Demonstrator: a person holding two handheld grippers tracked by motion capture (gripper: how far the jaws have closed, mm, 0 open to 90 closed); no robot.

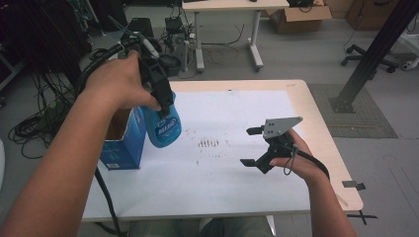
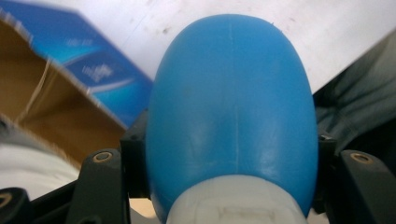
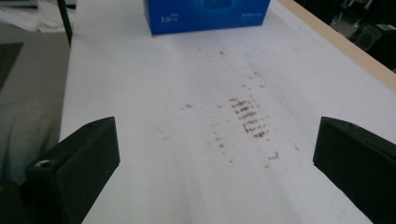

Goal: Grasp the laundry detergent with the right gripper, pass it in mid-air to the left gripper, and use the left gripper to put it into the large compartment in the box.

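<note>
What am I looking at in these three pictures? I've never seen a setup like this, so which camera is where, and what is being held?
A person stands at a table covered in white, with a hand-held gripper in each hand. The high view looks down from above. The other two views come from cameras riding on the grippers, looking along their black jaws. The left hand-held gripper is shut on a blue bottle with a white cap, holding it in the air beside an open blue cardboard box. The right hand-held gripper is open and holds nothing; it hovers over the table, facing some brown marks on the white cover.
</note>
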